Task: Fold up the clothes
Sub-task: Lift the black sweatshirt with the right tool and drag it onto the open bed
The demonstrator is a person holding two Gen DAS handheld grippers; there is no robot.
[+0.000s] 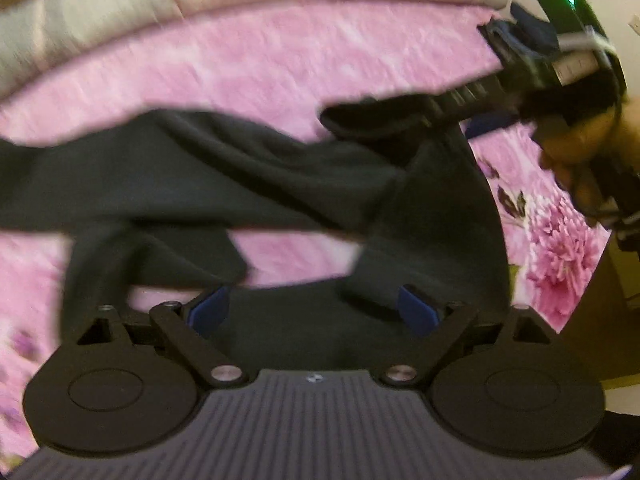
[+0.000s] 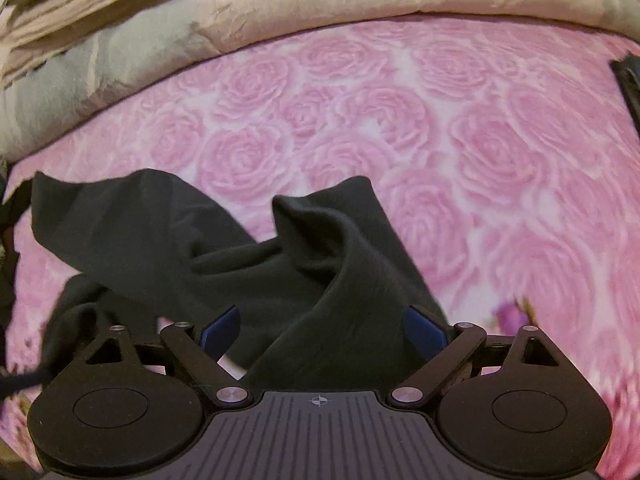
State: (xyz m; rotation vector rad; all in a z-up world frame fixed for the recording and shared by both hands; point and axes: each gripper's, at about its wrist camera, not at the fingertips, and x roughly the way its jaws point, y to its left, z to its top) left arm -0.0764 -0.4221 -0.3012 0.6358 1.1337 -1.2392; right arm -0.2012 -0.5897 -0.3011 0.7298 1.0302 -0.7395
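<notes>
The pink rose-patterned bedspread (image 2: 400, 128) forms the work surface; a beige quilt (image 2: 320, 4) is bunched along its far edge.

The dark garment (image 2: 224, 256) lies crumpled on the bedspread, directly below both tools. In the right wrist view it rises in two soft peaks with a twisted fold between them. In the left wrist view, which is blurred, it spreads as a long band with loose portions trailing toward the camera.

Handling assessment: the fabric appears to be a soft, matte knit, light and wholly limp. It will likely drape and sag from any single hold and will not keep a shape unaided. It looks neither slippery nor fragile. Recommended hold points are edges and corners, not the bunched middle, one tool per corner, so that the cloth can be drawn flat before any fold.

The left gripper (image 1: 314, 310) has its jaws spread wide, with cloth beneath them but no pad pressing on it. The right gripper (image 2: 322, 330) is likewise spread wide, a ridge of fabric standing between its blue pads (image 2: 424, 332) without being pinched. Nothing is held by either tool
</notes>
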